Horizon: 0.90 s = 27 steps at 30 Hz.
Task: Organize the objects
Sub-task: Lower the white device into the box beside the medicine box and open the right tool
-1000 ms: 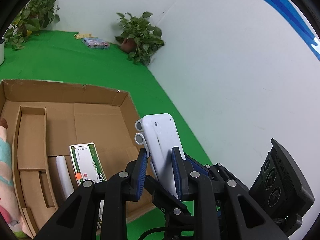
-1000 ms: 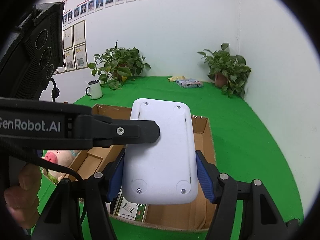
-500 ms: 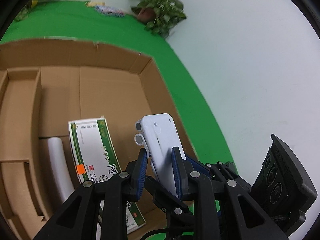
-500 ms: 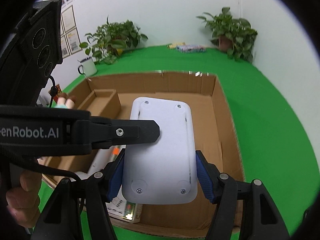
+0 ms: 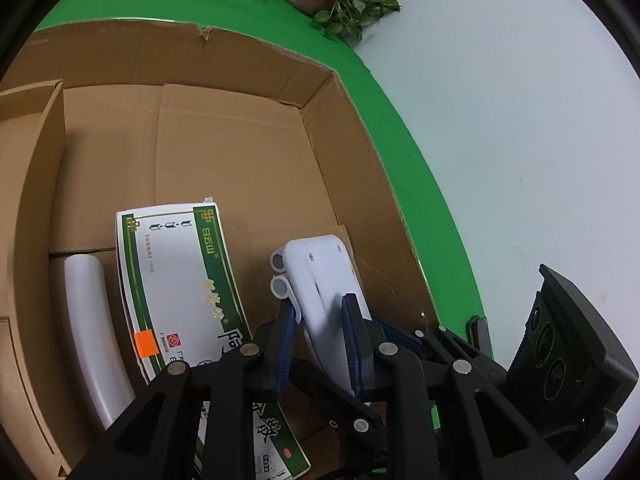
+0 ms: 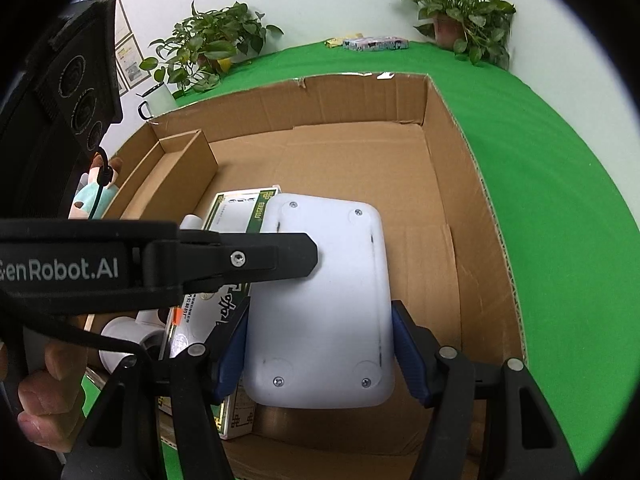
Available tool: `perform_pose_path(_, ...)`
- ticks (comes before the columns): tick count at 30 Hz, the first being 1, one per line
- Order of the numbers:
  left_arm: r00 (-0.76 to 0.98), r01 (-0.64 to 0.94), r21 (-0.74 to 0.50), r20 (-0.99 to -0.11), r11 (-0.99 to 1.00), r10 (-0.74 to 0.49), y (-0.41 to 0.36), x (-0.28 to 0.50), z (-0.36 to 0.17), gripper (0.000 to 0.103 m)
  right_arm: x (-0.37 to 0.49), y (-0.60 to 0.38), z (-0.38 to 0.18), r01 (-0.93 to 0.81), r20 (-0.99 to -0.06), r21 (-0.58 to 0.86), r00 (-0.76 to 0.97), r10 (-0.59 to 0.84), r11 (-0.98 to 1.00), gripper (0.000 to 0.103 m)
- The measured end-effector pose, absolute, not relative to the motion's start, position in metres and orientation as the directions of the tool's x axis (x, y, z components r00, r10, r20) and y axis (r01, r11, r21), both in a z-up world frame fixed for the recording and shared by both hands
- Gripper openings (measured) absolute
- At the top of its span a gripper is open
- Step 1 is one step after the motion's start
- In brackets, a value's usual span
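Observation:
A flat white plastic device (image 5: 316, 276) hangs just above the floor of the open cardboard box (image 5: 256, 44), over its near right part. My left gripper (image 5: 319, 320) is shut on the device's thin sides. My right gripper (image 6: 320, 344) is shut across the wide body of the same device (image 6: 320, 300). One black finger (image 6: 248, 258) of the left gripper crosses the right wrist view and lies on the device's left side. A green-and-white medicine box (image 5: 176, 276) lies on the box floor just left of the device, partly under it.
A white tube (image 5: 92, 320) lies left of the medicine box. A cardboard divider (image 6: 172, 172) runs along the box's left wall, with a plush toy (image 6: 96, 196) outside it. On the green cloth stand potted plants (image 6: 460, 4), a mug (image 6: 158, 100) and packets (image 6: 376, 43). A hand (image 6: 44, 392) shows.
Both grippers have sunk with the white device from above the box rim down into the box and have tilted further downward. Both grips are unchanged.

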State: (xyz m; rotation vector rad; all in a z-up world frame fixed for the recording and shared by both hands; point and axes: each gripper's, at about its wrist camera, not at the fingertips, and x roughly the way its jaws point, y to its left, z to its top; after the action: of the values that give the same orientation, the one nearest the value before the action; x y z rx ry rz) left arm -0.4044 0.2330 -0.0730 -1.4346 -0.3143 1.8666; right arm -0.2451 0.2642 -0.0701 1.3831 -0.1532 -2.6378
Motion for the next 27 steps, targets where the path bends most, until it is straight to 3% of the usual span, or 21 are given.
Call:
perform_pose_path(14, -0.093, -0.404, -0.569, -0.753, -0.716, 0.651, 0.228, -0.404, -0.08, 0.018, -0.237, 0.268, -0.077, 0.14, -0.847, 0.226, -0.46, -0.266, -0.964, 0.065)
perform_pose_path(19, -0.12, -0.42, -0.546, -0.759, -0.725, 0.641, 0.222, -0.399, -0.072, 0.018, -0.238, 0.271, -0.076, 0.119, -0.839, 0.238, -0.474, -0.266, -0.964, 0.053)
perform_pose_path(27, -0.241, -0.458, -0.492, -0.733, -0.74, 0.636, 0.19, -0.382, -0.042, 0.019, -0.239, 0.272, -0.078, 0.105, -0.846, 0.271, -0.448, -0.289, -0.957, 0.053)
